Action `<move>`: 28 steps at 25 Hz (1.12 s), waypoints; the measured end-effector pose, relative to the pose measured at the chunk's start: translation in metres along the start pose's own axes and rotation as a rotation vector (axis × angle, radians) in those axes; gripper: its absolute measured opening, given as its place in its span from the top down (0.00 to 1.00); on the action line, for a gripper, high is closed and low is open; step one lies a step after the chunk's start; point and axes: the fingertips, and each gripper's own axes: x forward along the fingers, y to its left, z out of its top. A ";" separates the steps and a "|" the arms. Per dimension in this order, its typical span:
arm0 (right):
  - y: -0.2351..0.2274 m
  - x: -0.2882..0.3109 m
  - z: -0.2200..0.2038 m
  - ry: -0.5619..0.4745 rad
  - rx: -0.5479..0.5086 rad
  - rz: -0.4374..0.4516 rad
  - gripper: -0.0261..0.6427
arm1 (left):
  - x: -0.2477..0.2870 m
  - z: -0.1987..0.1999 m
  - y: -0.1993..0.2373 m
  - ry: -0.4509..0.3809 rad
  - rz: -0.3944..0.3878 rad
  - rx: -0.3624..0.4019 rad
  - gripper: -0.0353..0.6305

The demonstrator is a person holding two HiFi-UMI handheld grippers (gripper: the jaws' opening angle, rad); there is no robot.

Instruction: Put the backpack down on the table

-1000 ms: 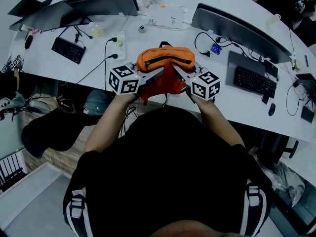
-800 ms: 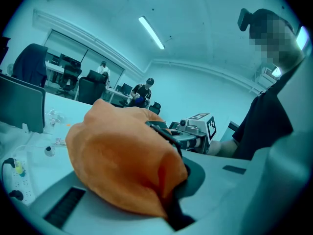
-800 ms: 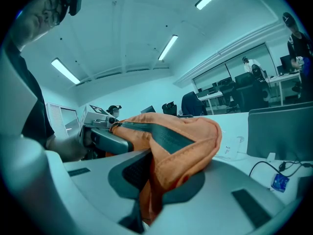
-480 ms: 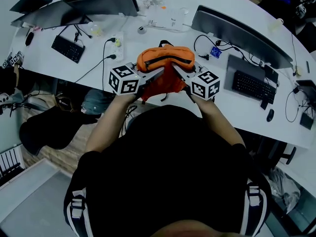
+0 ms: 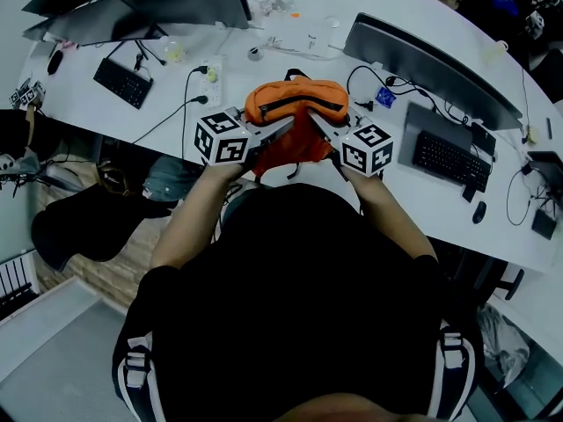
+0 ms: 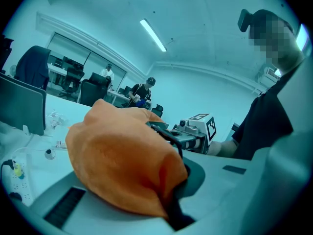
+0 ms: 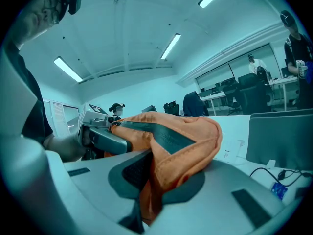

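Observation:
An orange backpack (image 5: pixel 295 104) with a dark zipper is held up between my two grippers over the front edge of the white desk (image 5: pixel 158 112). My left gripper (image 5: pixel 283 125) comes in from the left and is shut on the pack's orange fabric (image 6: pixel 122 165). From the right, my right gripper (image 5: pixel 315 121) is shut on a fold of the same pack (image 7: pixel 190 141). In the left gripper view the cloth bulges out of the pinched jaws, and the other gripper's marker cube (image 6: pixel 201 124) shows behind it. The pack's underside is hidden.
Two dark monitors (image 5: pixel 189 7) (image 5: pixel 422 55) stand at the back of the desk, with keyboards (image 5: pixel 121 82) (image 5: pixel 449 152), a power strip (image 5: pixel 211 73), cables and small items around them. A mouse (image 5: pixel 479 211) lies far right. A black chair (image 5: pixel 88 222) stands below the desk at left.

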 end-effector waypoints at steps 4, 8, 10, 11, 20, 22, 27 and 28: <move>-0.002 0.000 0.001 -0.002 -0.004 -0.003 0.87 | 0.002 0.001 0.001 -0.003 0.003 0.006 0.89; -0.004 -0.001 0.001 -0.002 -0.003 -0.007 0.87 | 0.004 0.001 0.002 0.006 0.002 0.016 0.89; -0.005 0.000 0.001 0.003 -0.005 -0.011 0.87 | 0.004 0.002 0.003 0.009 -0.002 0.012 0.89; -0.006 0.001 0.001 0.005 -0.005 -0.014 0.87 | 0.004 0.002 0.005 0.011 -0.004 0.010 0.89; -0.014 0.010 0.002 0.011 0.015 -0.039 0.87 | 0.005 0.004 0.018 0.036 -0.030 0.018 0.89; -0.013 0.013 0.003 0.019 0.013 -0.044 0.87 | 0.002 0.004 0.022 0.038 -0.040 0.011 0.89; -0.014 0.022 0.003 0.025 0.032 -0.059 0.87 | -0.003 0.004 0.032 0.055 -0.064 0.014 0.89; -0.014 0.024 0.003 0.025 0.037 -0.063 0.87 | -0.003 0.004 0.034 0.060 -0.068 0.017 0.89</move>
